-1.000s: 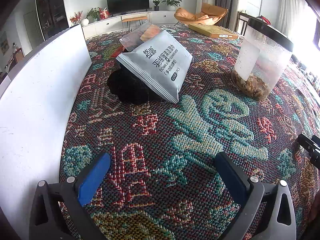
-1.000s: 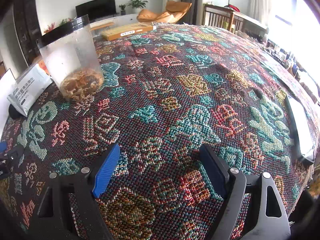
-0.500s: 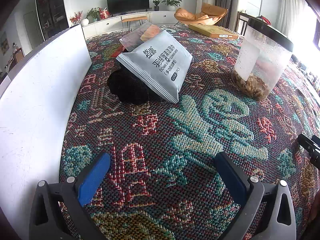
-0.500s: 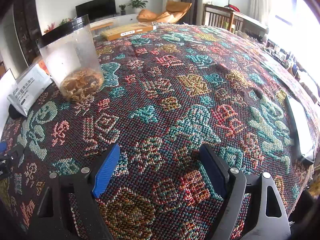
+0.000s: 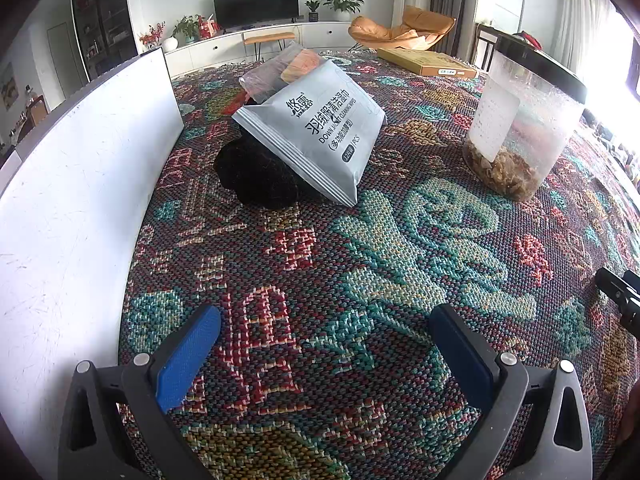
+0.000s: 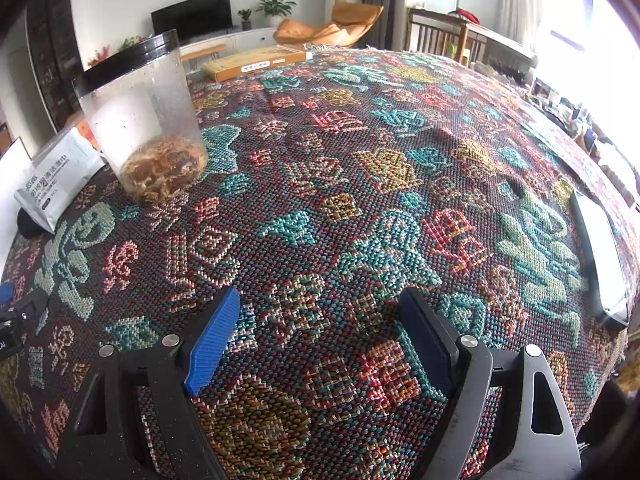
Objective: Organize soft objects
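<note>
Hovering low over the patterned cloth (image 5: 400, 240), the left gripper (image 5: 324, 344) has its jaws spread and empty; the right gripper (image 6: 320, 328) is likewise spread over bare cloth; nothing is grasped, so this looks like the approach step; the grey wipes pouch (image 5: 316, 136) lies upper centre of the left view, propped tilted on a black fuzzy bundle (image 5: 256, 176), its long axis running from upper left to lower right; next likely means advancing the left gripper to it
</note>
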Action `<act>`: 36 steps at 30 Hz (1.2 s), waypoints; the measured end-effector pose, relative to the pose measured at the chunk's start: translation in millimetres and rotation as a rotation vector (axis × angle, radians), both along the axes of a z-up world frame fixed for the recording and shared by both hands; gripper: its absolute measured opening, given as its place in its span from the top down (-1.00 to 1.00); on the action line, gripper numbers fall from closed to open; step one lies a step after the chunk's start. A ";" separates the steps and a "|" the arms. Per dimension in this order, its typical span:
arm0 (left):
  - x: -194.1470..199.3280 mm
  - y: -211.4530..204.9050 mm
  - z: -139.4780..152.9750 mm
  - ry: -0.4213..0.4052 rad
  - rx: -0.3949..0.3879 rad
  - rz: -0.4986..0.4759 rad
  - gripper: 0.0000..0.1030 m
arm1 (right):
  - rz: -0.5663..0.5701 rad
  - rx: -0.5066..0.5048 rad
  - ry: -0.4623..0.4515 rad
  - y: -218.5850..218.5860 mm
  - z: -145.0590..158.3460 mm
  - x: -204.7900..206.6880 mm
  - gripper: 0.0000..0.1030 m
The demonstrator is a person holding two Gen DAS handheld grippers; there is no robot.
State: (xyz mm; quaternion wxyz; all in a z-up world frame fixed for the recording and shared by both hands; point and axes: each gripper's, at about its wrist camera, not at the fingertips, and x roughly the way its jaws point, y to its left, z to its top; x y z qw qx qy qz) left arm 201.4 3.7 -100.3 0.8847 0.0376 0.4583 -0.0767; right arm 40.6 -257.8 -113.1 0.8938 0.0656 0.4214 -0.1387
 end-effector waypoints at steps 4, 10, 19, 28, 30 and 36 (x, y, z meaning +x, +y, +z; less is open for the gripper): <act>0.0 0.0 -0.1 0.000 0.000 0.000 -1.00 | 0.000 0.000 0.000 -0.3 0.0 0.1 -0.63; 0.0 -0.2 0.0 0.000 0.000 0.000 -1.00 | 0.000 0.000 0.000 0.1 0.0 -0.2 -0.63; -0.9 0.5 1.4 0.000 -0.002 0.004 -1.00 | 0.000 0.000 0.000 -0.1 0.2 0.0 -0.64; 0.4 -0.1 0.1 0.000 0.000 0.004 -1.00 | 0.000 0.001 0.000 0.0 0.6 -0.1 -0.64; 0.5 -0.3 0.1 0.000 0.001 0.004 -1.00 | 0.000 0.001 0.000 0.3 0.7 -0.2 -0.64; 1.1 0.4 0.9 0.006 -0.002 0.006 -1.00 | 0.000 0.001 0.000 0.1 0.7 -0.2 -0.64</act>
